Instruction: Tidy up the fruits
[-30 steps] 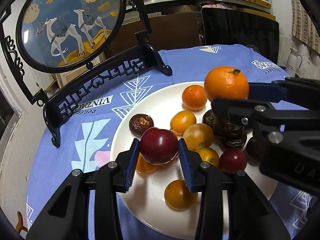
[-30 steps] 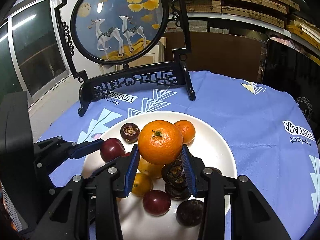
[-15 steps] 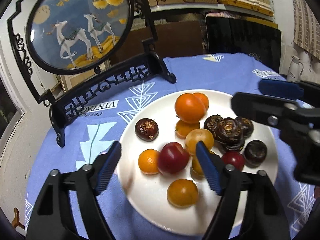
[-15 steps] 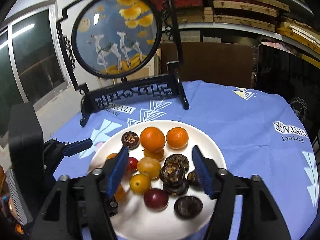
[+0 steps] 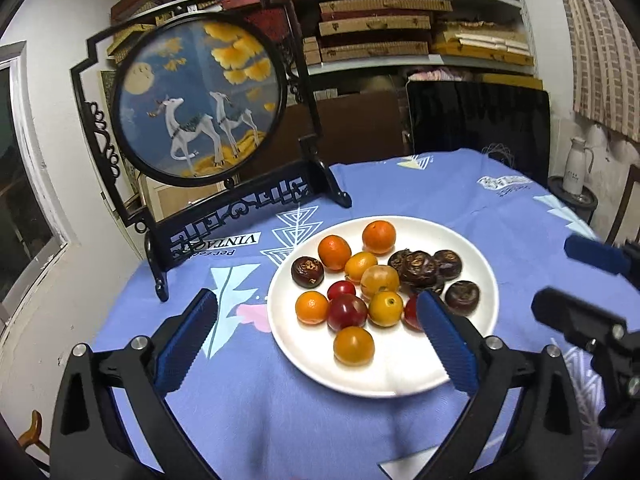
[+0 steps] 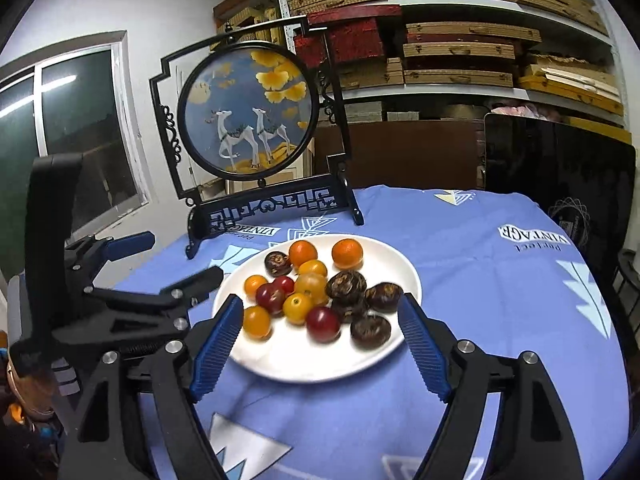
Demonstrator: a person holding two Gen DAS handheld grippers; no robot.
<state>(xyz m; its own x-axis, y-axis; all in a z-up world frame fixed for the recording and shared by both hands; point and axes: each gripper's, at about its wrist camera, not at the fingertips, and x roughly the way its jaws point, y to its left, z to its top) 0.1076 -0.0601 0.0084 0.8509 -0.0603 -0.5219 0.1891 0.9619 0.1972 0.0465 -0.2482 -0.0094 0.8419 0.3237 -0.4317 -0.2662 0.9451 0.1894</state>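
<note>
Left gripper point(image 5: 316, 338) & right gripper point(image 6: 320, 342) — jaws just opened wide, nothing held — near round white ceramic plate point(image 5: 476, 256) w/ fruits.

The left hand-held gripper point(image 5: 316, 338) points forward and down, its jaws just opened wide with nothing gripped. At its 3 o'clock, the right hand-held gripper point(image 6: 322, 342) is tilted likewise, its jaws also just opened and empty.
</note>
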